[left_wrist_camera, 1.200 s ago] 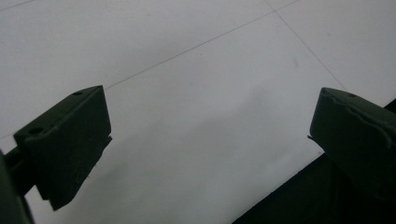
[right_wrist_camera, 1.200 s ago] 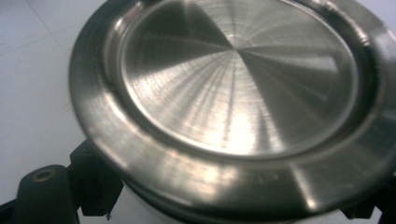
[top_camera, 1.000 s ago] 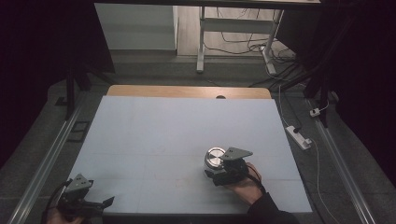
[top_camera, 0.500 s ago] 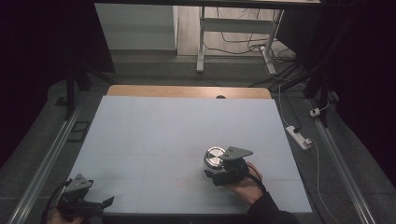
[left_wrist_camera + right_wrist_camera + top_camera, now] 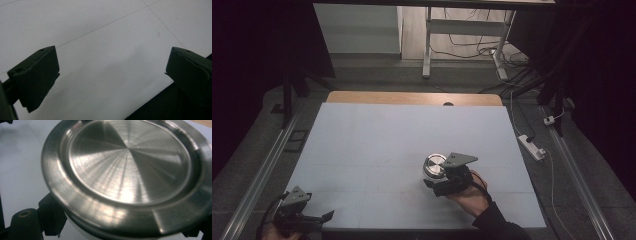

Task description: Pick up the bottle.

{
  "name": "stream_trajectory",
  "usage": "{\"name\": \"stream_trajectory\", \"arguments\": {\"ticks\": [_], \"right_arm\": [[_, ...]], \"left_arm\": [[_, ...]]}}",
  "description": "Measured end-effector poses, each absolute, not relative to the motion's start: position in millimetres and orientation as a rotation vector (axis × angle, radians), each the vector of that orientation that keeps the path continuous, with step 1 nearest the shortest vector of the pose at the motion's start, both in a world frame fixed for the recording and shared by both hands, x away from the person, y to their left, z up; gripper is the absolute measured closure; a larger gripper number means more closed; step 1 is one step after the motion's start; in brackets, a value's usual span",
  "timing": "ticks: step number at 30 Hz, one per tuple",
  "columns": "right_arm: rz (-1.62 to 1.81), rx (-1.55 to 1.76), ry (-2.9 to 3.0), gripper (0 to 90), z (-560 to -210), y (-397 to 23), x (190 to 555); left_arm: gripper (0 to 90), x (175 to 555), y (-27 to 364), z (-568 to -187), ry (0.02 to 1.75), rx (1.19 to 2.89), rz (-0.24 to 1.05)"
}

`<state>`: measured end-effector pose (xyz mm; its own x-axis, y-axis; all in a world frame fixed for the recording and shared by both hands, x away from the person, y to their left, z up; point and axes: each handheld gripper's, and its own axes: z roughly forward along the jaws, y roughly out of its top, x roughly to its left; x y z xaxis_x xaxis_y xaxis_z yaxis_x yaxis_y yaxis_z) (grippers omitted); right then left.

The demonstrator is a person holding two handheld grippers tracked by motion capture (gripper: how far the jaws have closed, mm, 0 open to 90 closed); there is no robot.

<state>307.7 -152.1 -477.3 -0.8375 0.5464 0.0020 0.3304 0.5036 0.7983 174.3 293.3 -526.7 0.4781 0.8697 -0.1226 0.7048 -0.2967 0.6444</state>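
A round brushed-steel container (image 5: 434,165) with a wide rim sits low over the white table top (image 5: 402,135), right of centre and near the front. My right gripper (image 5: 431,176) is shut on it from the near side, held by a hand. In the right gripper view the steel top (image 5: 130,165) looms close, and one black finger (image 5: 51,216) reaches in under its rim, with white showing below. My left gripper (image 5: 319,219) is open at the table's front left corner, its jaws (image 5: 110,72) wide apart over bare white surface with nothing between them.
A wooden strip (image 5: 412,97) runs along the table's far edge. Metal rails (image 5: 262,175) flank both sides. A white power strip (image 5: 532,146) and cables lie on the floor to the right. Desk legs (image 5: 427,45) stand behind the table.
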Motion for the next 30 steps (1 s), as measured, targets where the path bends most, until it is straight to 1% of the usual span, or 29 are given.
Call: {"name": "stream_trajectory", "arguments": {"ticks": [7, 30], "right_arm": [[1.267, 0.717, 2.504, 15.2, -473, -139, 310], [1.240, 0.637, 2.549, 15.2, -477, -98, 312]], "left_arm": [[0.0, 174, 293, -527, 1.298, 2.083, 0.329], [0.0, 175, 294, -527, 1.298, 2.083, 0.326]]}}
